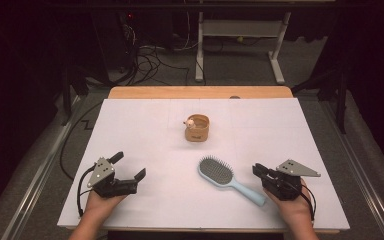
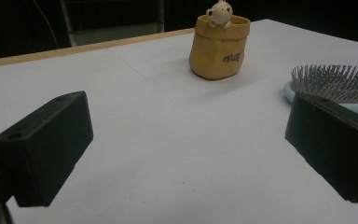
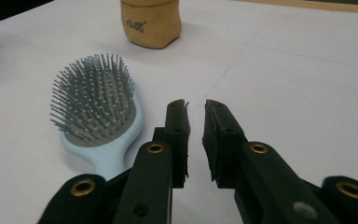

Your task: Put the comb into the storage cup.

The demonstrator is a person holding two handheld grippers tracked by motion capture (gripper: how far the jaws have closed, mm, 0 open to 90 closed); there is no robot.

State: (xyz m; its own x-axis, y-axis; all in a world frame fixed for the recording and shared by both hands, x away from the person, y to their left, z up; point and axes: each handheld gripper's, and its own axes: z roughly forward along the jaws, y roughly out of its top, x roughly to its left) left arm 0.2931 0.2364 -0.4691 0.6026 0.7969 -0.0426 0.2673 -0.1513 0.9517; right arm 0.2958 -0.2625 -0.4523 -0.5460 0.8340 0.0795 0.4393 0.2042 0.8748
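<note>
Table [image 1: 130, 125] under white sheet, wooden edge showing along far side; grey floor beyond, with cables [image 1: 150, 62] and white desk frame [image 1: 240, 45] in the dark background

Hairbrush [image 1: 225, 177], pale blue, flat on sheet, bristles up, right of centre on near half; head toward table middle, handle angled toward near right, handle tip just beside right gripper [image 1: 258, 170]; from high view alone, hard to tell whether touching, probably a small gap. In right gripper view, hairbrush [image 3: 95, 112] lying just left of the two black jaws, handle passing beside and under left jaw, not between them

Left gripper [image 1: 129, 164] at near left, held in left hand [image 1: 100, 202], grey three-cornered plate on top, cable looping at its side; jaws spread wide apart, nothing between, bare sheet showing in left gripper view; pointed toward table middle

Right gripper at near right, held in right hand [image 1: 292, 207], pointed toward hairbrush handle; jaws nearly together, narrow slit left between pads, nothing clamped inside

Small tan pot [image 1: 197, 128], shaped like a paper bag, upright near centre of sheet, well apart from both grippers and beyond brush head; dark lettering on its front in left gripper view [image 2: 220, 46]

Tiny pale figure [image 2: 219, 11] peeking over pot rim
</note>
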